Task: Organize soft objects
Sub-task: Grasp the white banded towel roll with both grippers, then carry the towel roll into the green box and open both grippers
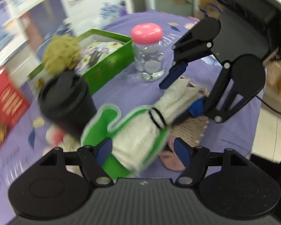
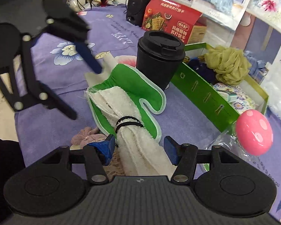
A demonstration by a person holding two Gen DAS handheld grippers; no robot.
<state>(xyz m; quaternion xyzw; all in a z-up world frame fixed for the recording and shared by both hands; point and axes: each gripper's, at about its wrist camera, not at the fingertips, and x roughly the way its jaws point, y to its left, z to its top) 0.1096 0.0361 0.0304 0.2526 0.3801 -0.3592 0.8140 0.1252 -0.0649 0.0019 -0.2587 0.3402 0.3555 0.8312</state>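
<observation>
Nearest in the right wrist view: right gripper (image 2: 139,151), jaws spread, blue pads flanking but not visibly pinching the white towel end of the cactus-shaped cloth (image 2: 129,101), a green soft piece with a pale border bound to a rolled white towel by a black hair tie (image 2: 128,122)

Under and left of that end, lying on the purple tablecloth (image 2: 187,120): pinkish knitted soft items (image 2: 88,134)

Nearest in the left wrist view: left gripper (image 1: 141,151), jaws likewise spread, one pad to each side of the cloth's green end; actual contact not discernible through motion blur

Between the two grippers: the cloth, stretched across the table surface, resting or barely lifted, which of the two not determinable

Just beyond the cloth: black lidded cup (image 2: 160,56), very close to the green lobe

Right of centre, farther: green box (image 2: 211,97), holding a floral fabric item (image 2: 239,97) and an olive mesh pouf (image 2: 228,65), the apparent destination

Near right: clear jar with pink spotted lid (image 2: 252,131), just beside the box corner

Far: red cracker box (image 2: 170,18) and black speaker (image 2: 140,1)

Likely hazards: a closing grip catching only towel, so that the roll slides out of the tie; a swing toward the box brushing the cup or toppling the jar; uneven pulling by two grippers unrolling the bundle
</observation>
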